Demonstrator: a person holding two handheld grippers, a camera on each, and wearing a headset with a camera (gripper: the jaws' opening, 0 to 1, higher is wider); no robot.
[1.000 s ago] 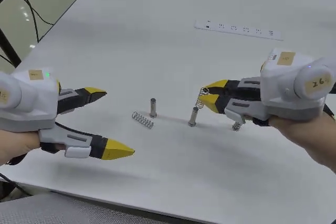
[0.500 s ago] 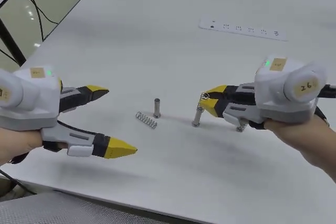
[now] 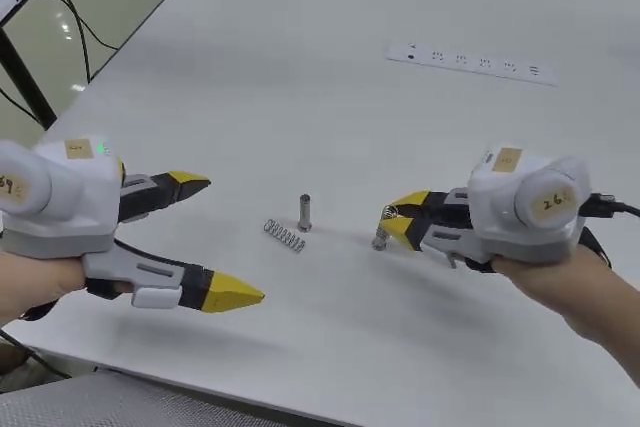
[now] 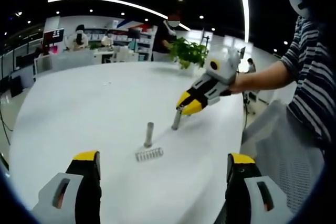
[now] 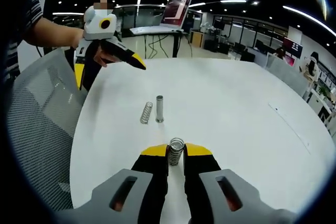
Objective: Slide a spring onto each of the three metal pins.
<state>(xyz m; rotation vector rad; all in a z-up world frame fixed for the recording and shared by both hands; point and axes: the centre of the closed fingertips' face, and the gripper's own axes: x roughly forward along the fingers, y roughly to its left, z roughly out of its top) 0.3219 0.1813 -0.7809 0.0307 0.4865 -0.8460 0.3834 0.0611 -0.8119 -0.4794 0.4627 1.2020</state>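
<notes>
Yellow-tipped right gripper (image 3: pixel 400 222), head view: jaws narrow, clamped on spring (image 3: pixel 388 212), its axis near upright. Pin (image 3: pixel 380 238) stands directly below tips; touching or just apart, cannot tell. Left gripper (image 3: pixel 220 239) spread wide, empty, farther from that pin.

Left gripper view: bare pin (image 4: pixel 149 134) upright ahead, loose spring (image 4: pixel 149 154) flat just before it.

Right gripper view: spring pinched between tips. Next move likely straight descent along pin axis.
</notes>
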